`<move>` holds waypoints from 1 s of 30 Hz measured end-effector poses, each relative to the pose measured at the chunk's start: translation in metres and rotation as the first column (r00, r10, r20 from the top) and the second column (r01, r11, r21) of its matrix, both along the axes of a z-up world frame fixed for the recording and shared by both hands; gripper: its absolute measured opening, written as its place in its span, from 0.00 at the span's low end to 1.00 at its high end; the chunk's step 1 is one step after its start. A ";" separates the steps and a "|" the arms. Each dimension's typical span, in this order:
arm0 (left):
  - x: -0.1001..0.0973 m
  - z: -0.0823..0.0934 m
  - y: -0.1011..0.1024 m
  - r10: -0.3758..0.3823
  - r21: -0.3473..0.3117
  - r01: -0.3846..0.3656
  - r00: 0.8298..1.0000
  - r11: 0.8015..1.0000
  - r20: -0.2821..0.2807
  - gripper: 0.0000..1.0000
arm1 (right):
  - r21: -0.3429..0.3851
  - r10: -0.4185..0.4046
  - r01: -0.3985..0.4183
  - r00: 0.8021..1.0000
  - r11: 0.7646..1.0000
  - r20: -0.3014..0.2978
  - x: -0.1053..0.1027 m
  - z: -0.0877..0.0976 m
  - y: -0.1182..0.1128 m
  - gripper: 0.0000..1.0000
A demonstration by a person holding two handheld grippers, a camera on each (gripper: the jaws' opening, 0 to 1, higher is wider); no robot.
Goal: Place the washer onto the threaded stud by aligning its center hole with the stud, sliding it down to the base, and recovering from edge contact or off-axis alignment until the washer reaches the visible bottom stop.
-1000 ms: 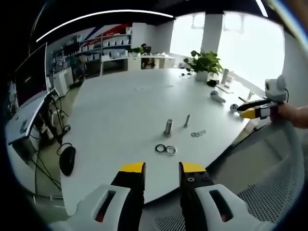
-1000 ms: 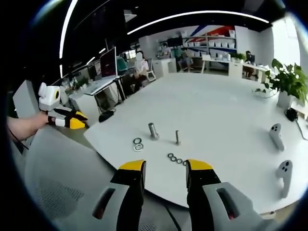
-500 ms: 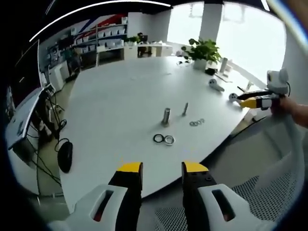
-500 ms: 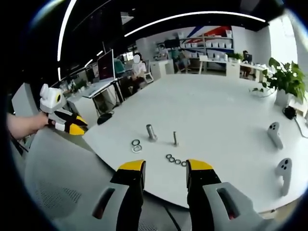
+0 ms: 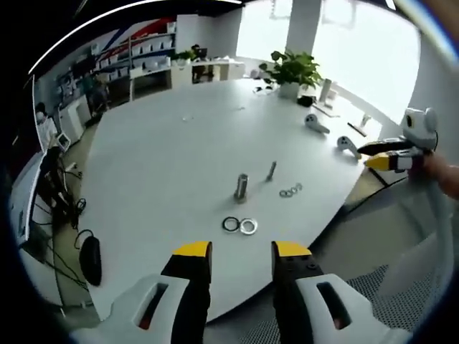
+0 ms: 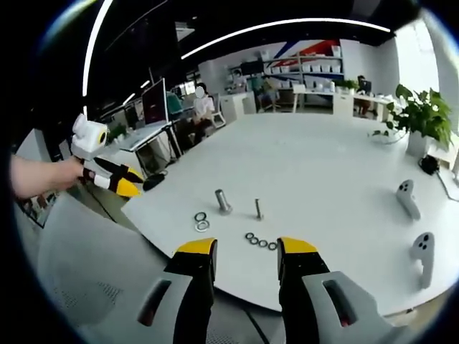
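- Two grippers hang off the near edge of the white table (image 5: 165, 150), both with jaws apart and holding nothing: the left gripper (image 5: 233, 249) in its own view, the right gripper (image 6: 247, 246) in its own.
- Furthest left among the parts in the left gripper view lie the two large washers (image 5: 239, 226), one dark ring and one bright, touching each other and flat on the table.
- Next stands the thick bolt (image 5: 242, 188), upright, just behind those rings.
- Then comes the threaded stud (image 5: 271, 170), thinner, upright and bare; no washer sits on it.
- Right of it lie the small washers (image 5: 290, 190), a short touching row, near the stud's foot but apart from it.
- Further right and well back lie two white controllers (image 5: 328, 133) and a potted plant (image 5: 290, 72), none of them in the working path.
- The step in hand, as I judge it, is the approach: nothing is picked up yet.
- The next move calls for one gripper to come down on a washer and pinch its edge; which washer fits the stud I cannot tell.
- Thin rings lying flat and touching may be awkward to lift singly.
- The thick bolt stands close to the stud and could crowd the jaws during lowering.
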State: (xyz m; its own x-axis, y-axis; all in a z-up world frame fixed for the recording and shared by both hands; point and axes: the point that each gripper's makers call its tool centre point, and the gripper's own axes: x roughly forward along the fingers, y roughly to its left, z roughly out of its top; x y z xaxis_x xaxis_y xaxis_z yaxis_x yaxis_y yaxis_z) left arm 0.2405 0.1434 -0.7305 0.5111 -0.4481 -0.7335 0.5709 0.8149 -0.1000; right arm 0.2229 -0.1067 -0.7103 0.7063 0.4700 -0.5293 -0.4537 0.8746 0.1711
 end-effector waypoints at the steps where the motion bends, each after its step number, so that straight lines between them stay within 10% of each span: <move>1: 0.001 -0.003 -0.004 -0.012 0.006 0.012 1.000 1.000 -0.009 0.31 | 0.003 -0.001 0.001 1.000 1.000 0.000 0.000 0.000 0.000 0.36; 30: 0.040 -0.064 -0.027 -0.172 0.163 0.198 0.972 0.967 -0.160 0.29 | -0.002 -0.011 0.011 1.000 1.000 -0.009 0.001 -0.003 -0.002 0.35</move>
State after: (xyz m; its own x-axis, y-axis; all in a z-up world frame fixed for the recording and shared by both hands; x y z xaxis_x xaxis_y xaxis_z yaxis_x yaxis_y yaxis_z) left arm 0.2805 0.1162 -0.7947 0.3155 -0.3816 -0.8688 0.7033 0.7087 -0.0559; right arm 0.2242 -0.1084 -0.7129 0.7069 0.4611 -0.5364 -0.4423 0.8799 0.1735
